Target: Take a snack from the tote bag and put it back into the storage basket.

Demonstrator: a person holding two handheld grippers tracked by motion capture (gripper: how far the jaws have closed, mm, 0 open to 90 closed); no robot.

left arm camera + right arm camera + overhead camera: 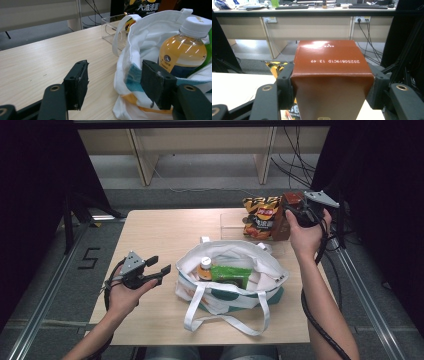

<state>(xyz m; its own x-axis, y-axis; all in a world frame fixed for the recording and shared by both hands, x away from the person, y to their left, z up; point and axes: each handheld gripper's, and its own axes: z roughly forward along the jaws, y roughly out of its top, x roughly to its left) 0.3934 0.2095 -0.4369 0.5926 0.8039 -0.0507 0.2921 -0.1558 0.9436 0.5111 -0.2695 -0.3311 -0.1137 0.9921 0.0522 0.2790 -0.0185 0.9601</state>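
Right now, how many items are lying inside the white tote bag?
2 visible: an orange drink bottle at the left of the tote bag opening, and a green packet beside it, toward the right. More may be hidden underneath them.

The left gripper (159, 263) rests low with fingers (76, 83) apart, while the right gripper (295, 210) is raised, fingers clamped.

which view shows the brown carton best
The right gripper view: the carton sits close up between the right tongs, printed date readable. The high view shows it small and far, partly behind the hand. The left gripper view gives nothing useful of it.
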